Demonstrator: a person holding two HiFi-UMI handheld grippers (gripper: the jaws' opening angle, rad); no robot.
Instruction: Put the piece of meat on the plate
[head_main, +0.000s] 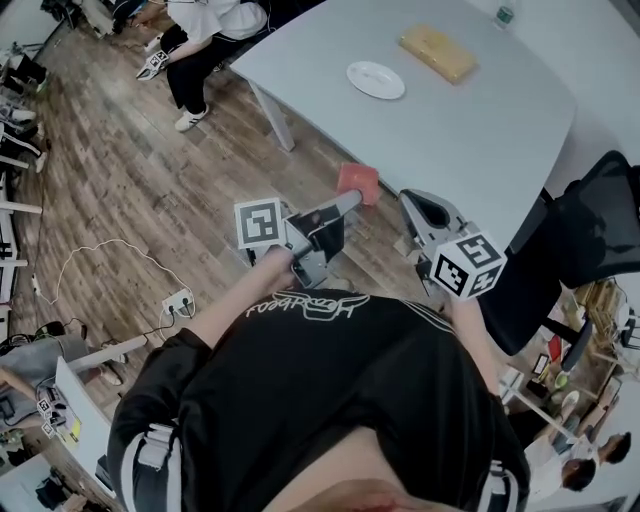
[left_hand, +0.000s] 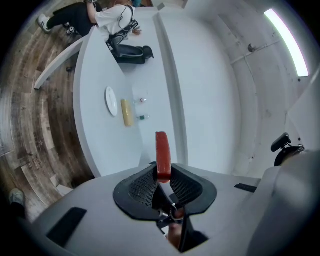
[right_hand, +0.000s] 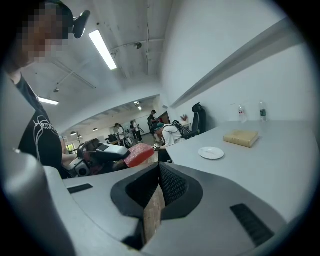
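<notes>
The piece of meat (head_main: 357, 183) is a flat red slab, held edge-on between the pads of my left gripper (head_main: 350, 198), which is shut on it in the air just off the near edge of the white table (head_main: 480, 130). In the left gripper view the meat (left_hand: 162, 152) sticks up from between the tips of that gripper (left_hand: 162, 173). The white plate (head_main: 376, 80) lies further along the table, empty, and also shows as the plate (left_hand: 111, 101) and the plate (right_hand: 211, 152). My right gripper (head_main: 412, 203) hovers beside the left one; its tips (right_hand: 160, 167) meet with nothing between them.
A tan block (head_main: 438, 52) lies past the plate, with a bottle (head_main: 505, 14) beyond it. A black office chair (head_main: 590, 230) stands to the right of the table. A person (head_main: 205, 30) sits at the table's far end. A power strip (head_main: 178, 300) and cable lie on the wooden floor.
</notes>
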